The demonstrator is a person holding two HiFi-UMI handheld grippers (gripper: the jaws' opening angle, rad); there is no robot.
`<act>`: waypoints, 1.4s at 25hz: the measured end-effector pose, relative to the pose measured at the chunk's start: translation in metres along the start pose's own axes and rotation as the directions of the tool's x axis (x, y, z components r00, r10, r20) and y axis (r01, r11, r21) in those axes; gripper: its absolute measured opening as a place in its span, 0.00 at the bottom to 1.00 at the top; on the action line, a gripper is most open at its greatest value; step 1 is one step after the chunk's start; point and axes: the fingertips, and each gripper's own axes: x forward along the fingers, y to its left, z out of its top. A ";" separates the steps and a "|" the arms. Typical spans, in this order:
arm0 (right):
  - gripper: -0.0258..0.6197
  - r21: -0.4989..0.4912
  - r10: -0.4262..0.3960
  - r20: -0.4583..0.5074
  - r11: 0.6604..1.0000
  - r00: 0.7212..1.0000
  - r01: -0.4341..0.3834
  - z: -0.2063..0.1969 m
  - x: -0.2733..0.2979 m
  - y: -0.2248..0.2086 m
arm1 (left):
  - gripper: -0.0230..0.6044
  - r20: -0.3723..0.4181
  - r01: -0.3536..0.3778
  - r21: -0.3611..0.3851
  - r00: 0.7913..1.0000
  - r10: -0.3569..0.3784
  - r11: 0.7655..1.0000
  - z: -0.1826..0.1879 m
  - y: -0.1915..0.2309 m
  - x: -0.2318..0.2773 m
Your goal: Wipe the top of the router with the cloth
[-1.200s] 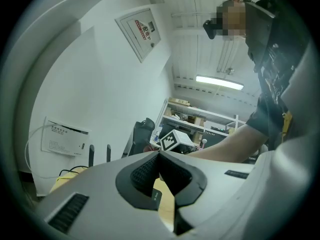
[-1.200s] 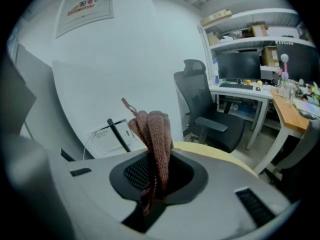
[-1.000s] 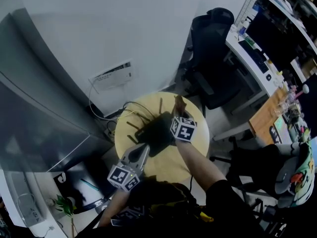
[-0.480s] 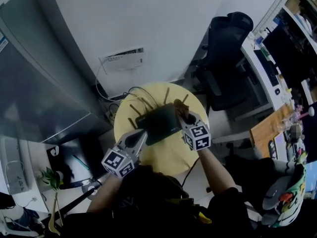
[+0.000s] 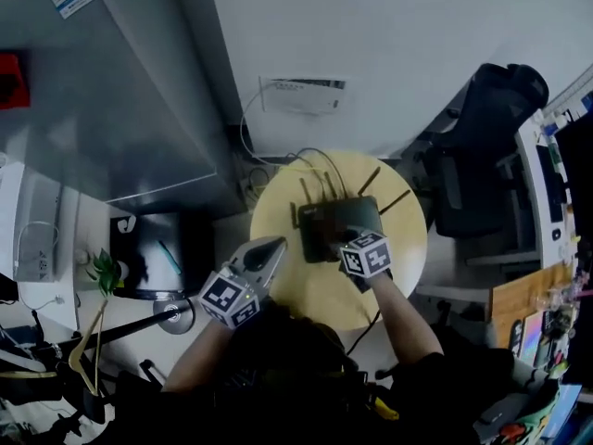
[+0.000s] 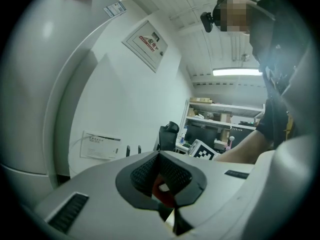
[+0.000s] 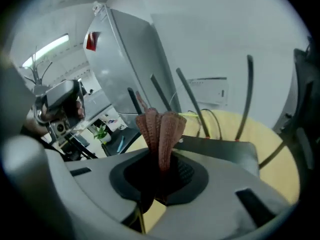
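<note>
— Right gripper (image 7: pixel 159 179) first: what does it have?

— Its jaws are clamped on a brown cloth (image 7: pixel 162 129). The folds stick out past the jaw tips in a bunch.

— And where is the router?

— Just ahead of those jaws: a flat black router (image 7: pixel 220 151), lying on a round yellow table (image 5: pixel 306 295). From the head view the right gripper is over the router's near edge. I cannot tell whether the cloth touches the top.

— What about the left gripper?

— The left gripper (image 6: pixel 161 176) has its jaws closed together with nothing between them. In the head view it sits at the table's left rim, beside the router and apart from it. It is tilted up, so its own view shows wall and ceiling.

— Anything on the router itself?

— Thin black antennas (image 7: pixel 249 99) rise from its far edge, and cables run off behind it.

— And further back?

— A white wall panel (image 5: pixel 304 94) sits low on the wall beyond the table. A tall grey cabinet (image 5: pixel 120 91) stands to the left, and a black office chair (image 5: pixel 486 146) to the right. A small green plant (image 5: pixel 104 272) is down on the left.
</note>
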 end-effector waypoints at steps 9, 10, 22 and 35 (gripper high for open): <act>0.14 0.151 0.125 -0.132 0.983 0.983 -0.105 0.009 0.061 0.009 | 0.03 0.043 -0.138 -0.010 0.989 0.138 0.990 -0.006 0.013 -0.044; 0.14 0.154 0.126 -0.144 0.983 0.982 -0.103 0.010 0.065 0.006 | 0.03 0.056 -0.150 -0.011 0.987 0.150 0.989 -0.004 0.015 -0.048; 0.14 0.003 -0.003 -0.271 1.000 0.963 0.004 0.002 0.100 -0.007 | 0.03 0.065 -0.247 -0.020 0.967 0.248 0.969 -0.008 0.025 -0.061; 0.14 -0.029 -0.111 -0.279 0.994 0.954 0.107 -0.006 0.082 -0.040 | 0.03 0.061 -0.205 -0.010 0.977 0.205 0.979 -0.011 0.014 -0.049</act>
